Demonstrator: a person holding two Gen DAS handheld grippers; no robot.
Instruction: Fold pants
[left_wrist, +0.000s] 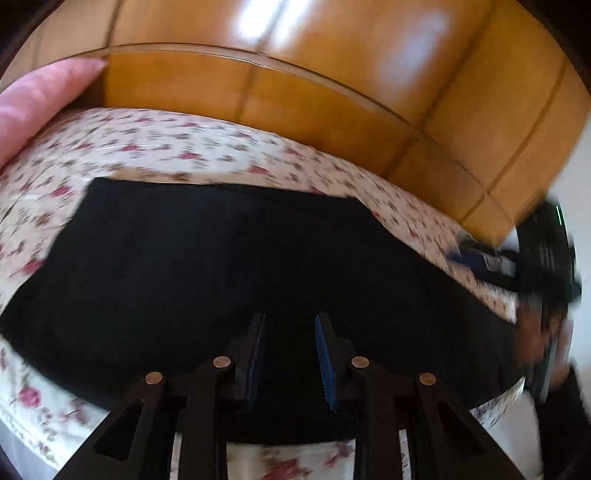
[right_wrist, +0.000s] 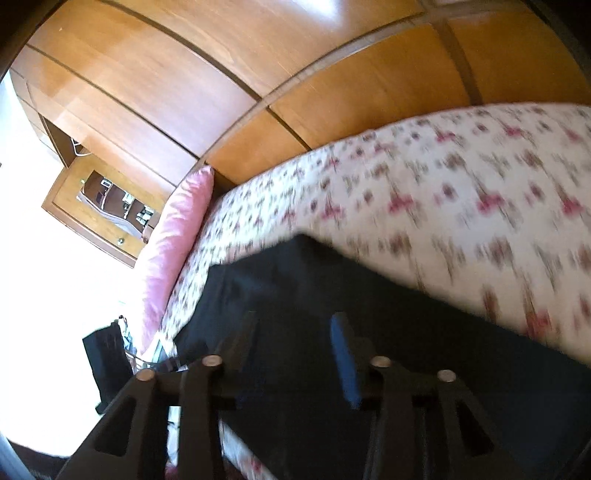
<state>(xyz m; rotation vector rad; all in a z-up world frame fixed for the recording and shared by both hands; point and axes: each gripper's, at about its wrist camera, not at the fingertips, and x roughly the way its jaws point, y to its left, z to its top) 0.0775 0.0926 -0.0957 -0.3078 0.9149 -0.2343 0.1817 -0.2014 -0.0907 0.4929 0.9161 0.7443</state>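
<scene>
Lying flat on the floral bed cover, black pants spreading as a broad dark band, long axis apparently running left to right across the left wrist view, blunt squared end toward the pink pillow. Hovering above the cloth with the left gripper, fingers partly apart and holding nothing; likewise the right gripper, fingers somewhat wider, nothing between them. Judging the next grasp: pinching matching corners or edges at once, lifting evenly, keeping the fabric taut, laying edge over edge square to that long axis
</scene>
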